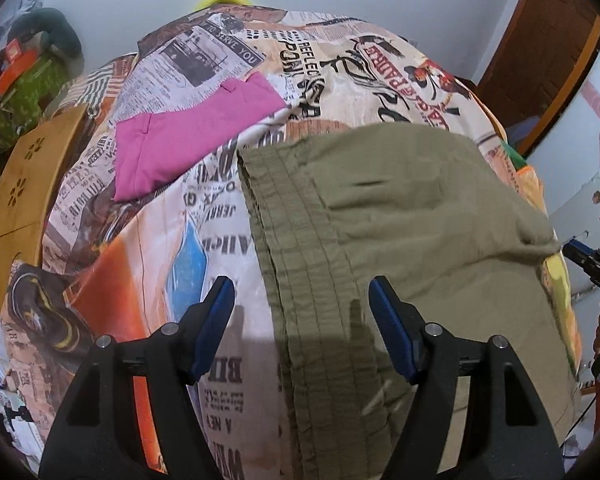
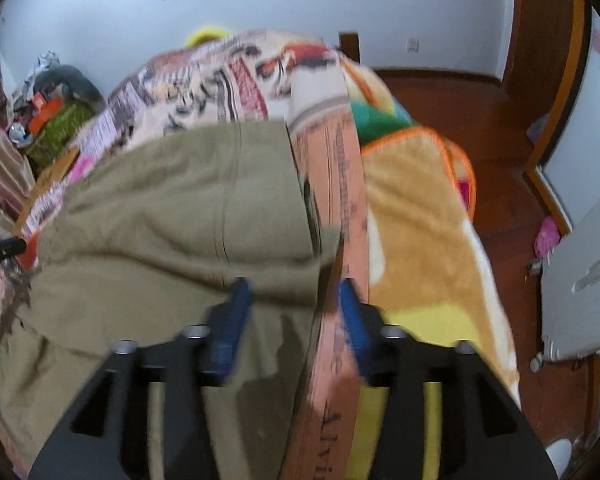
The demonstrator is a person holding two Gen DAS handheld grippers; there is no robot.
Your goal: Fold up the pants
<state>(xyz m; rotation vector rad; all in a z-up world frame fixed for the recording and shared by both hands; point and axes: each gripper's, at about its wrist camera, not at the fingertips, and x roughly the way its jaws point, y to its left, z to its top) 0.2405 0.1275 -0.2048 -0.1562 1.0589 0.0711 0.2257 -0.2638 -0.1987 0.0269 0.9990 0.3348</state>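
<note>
Olive-green pants (image 1: 400, 232) lie folded on a bed with a newspaper-print cover (image 1: 220, 216); the ribbed waistband edge runs down the pants' left side. My left gripper (image 1: 302, 292) is open and empty, hovering above the waistband edge with its jaws astride it. In the right wrist view the same pants (image 2: 180, 216) fill the left half, blurred. My right gripper (image 2: 294, 294) is open and empty above the pants' right edge, where the cloth meets the bed cover. The right gripper's tip also shows in the left wrist view (image 1: 592, 260) at the far right.
A folded pink garment (image 1: 188, 136) lies on the bed beyond the pants. A wooden board (image 1: 24, 200) stands at the bed's left. A yellow-orange fleece blanket (image 2: 420, 216) hangs over the bed's right side above a wooden floor (image 2: 500, 140). Clutter sits far left.
</note>
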